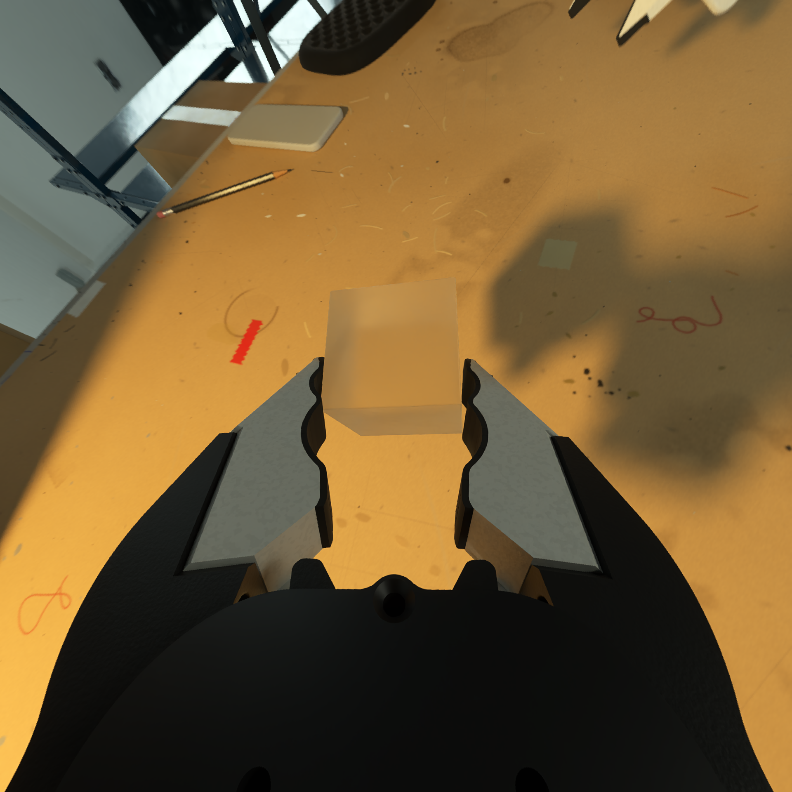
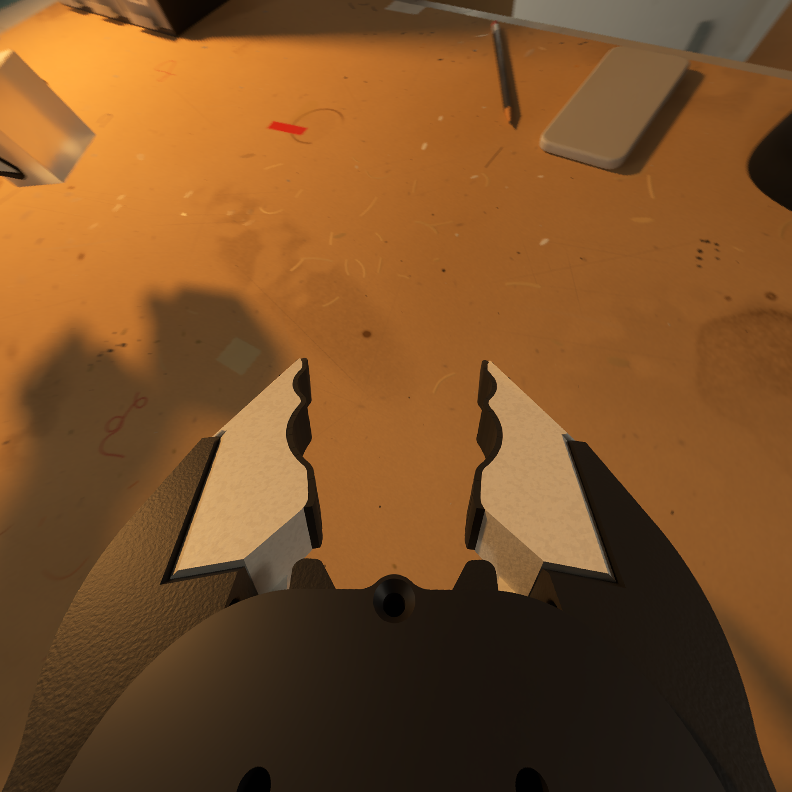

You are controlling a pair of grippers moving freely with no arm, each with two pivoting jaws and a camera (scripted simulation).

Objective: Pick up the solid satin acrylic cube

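The frosted, see-through acrylic cube point(image 1: 392, 334) sits between the fingertips of my left gripper point(image 1: 392, 364), which is shut on its two side faces. The cube hangs above the orange table point(image 1: 557, 128), and its shadow with a pale square patch falls to the right. In the right wrist view the cube point(image 2: 38, 120) shows at the far left edge. My right gripper point(image 2: 394, 364) is open and empty above bare table. Its pale fingertips point(image 1: 634, 21) show at the top right of the left wrist view.
A pencil point(image 1: 223, 193) and a flat beige slab point(image 1: 287, 126) lie near the table's left edge, with a black dimpled pad point(image 1: 360, 34) beyond them. A red tape mark point(image 1: 246, 342) is left of the cube. The pencil point(image 2: 503, 73) and slab point(image 2: 613, 107) lie far ahead of the right gripper.
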